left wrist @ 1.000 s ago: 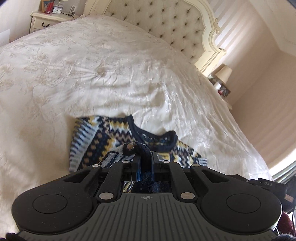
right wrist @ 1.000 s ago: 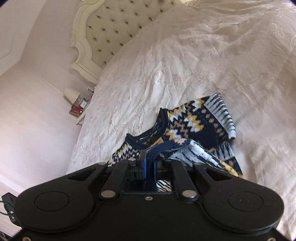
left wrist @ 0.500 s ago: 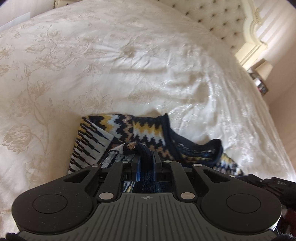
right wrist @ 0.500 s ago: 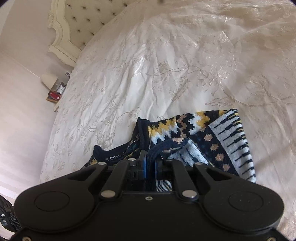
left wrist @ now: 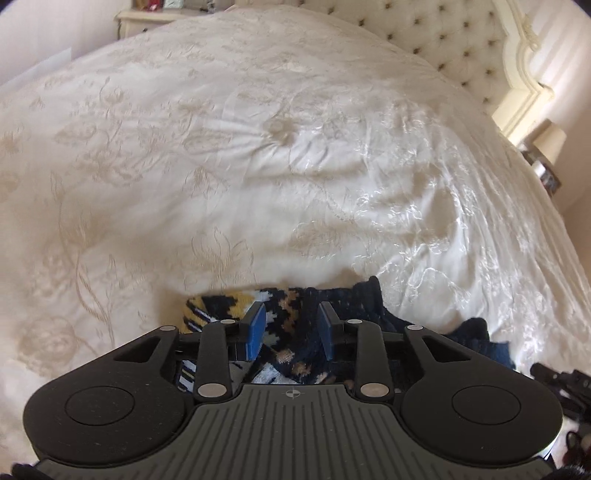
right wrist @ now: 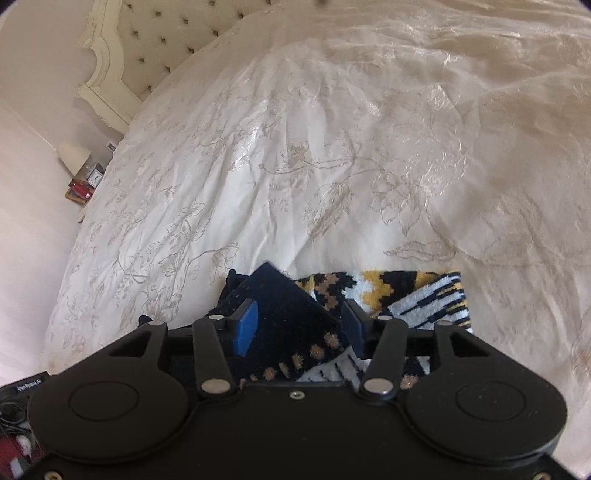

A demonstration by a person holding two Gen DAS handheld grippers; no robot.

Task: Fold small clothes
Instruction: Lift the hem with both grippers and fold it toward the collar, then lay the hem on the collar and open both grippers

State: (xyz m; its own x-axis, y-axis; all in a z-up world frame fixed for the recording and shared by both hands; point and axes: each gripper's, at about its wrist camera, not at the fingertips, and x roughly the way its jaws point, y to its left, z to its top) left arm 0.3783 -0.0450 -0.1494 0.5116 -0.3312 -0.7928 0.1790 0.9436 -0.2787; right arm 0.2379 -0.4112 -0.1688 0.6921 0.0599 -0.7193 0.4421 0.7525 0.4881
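A small knitted sweater (left wrist: pixel 288 314) in navy, yellow and white lies folded on the cream bedspread (left wrist: pixel 258 166). My left gripper (left wrist: pixel 290 325) is open just above it, blue pads apart, with the patterned knit showing between the fingers. In the right wrist view the sweater (right wrist: pixel 406 291) lies under my right gripper (right wrist: pixel 299 325), which is open too; a navy fold of the sweater shows between its fingers. Both gripper bodies hide the near part of the sweater.
The bedspread (right wrist: pixel 332 147) stretches ahead in both views. A tufted headboard (left wrist: pixel 454 40) stands at the far end. A nightstand with a lamp (right wrist: pixel 75 158) is beside the bed. Another nightstand (left wrist: pixel 144 18) is at the far left.
Both grippers were shut on the sweater's edge and carried it forward over the garment. Now both have opened and let it go, and the folded sweater lies under them.
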